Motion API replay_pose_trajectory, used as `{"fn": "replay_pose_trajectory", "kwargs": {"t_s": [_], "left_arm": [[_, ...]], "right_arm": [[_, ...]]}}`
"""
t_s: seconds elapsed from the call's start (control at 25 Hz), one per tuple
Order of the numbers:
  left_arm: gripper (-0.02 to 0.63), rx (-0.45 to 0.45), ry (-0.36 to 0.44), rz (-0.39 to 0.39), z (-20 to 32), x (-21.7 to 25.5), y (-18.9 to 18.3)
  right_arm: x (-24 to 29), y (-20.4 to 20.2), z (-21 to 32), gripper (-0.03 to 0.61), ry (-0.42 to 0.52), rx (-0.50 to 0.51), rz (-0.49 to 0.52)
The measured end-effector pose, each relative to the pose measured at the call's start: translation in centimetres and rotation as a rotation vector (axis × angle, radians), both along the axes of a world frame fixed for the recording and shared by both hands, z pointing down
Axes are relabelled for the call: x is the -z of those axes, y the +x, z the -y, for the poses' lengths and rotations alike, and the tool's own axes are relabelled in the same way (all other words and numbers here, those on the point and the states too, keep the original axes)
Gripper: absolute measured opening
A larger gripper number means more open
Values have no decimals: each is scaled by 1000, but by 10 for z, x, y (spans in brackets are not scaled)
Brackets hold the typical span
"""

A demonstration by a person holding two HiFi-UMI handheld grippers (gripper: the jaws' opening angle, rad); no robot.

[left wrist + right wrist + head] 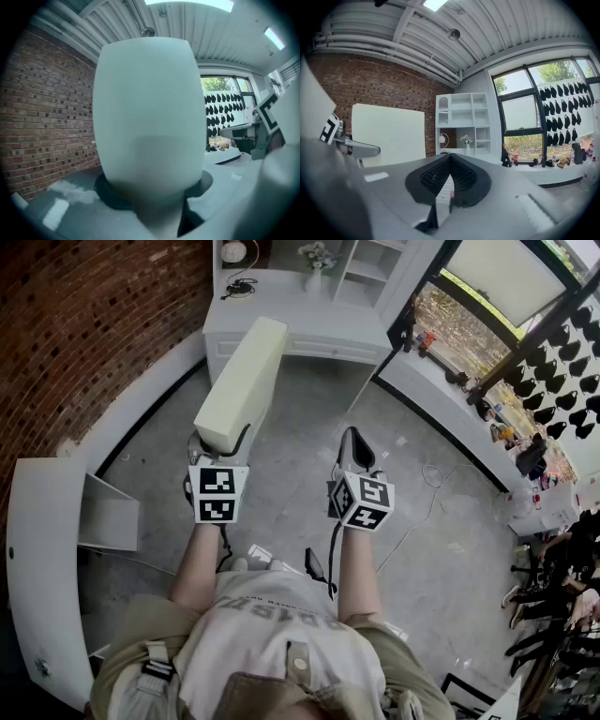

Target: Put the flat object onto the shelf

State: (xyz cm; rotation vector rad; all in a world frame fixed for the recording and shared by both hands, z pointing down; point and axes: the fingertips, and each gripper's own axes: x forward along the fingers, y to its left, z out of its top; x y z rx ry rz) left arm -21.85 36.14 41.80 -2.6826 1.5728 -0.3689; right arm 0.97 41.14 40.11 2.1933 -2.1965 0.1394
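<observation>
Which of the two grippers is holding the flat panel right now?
The left gripper, clamped on the near end of the pale flat panel. The right gripper is shut with nothing between its jaws.

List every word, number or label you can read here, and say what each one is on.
No text here can be read.
Shirt: a grey print runs across the chest, upside down and blurred, so it cannot be read.
Left marker cube and right marker cube: black-and-white square patterns only, no letters or numbers.
Small white tag at the left of the right gripper view: too small to read.
</observation>
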Motion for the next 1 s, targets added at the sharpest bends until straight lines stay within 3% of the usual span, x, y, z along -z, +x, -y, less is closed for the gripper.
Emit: {"fn": "replay_pose_trajectory", "kwargs": {"t_s": [0.72,0.84,1.0], "left_arm": [[258,20,-8,-55,10,-1,13],[258,24,-21,-123,13,1,20],[258,33,-50,-240,17,7,32]], "right_arm": [[-1,14,10,2,-2,13,1],[-2,25,13,2,9,7,67],[-4,56,11,3,42,-31,265]]}}
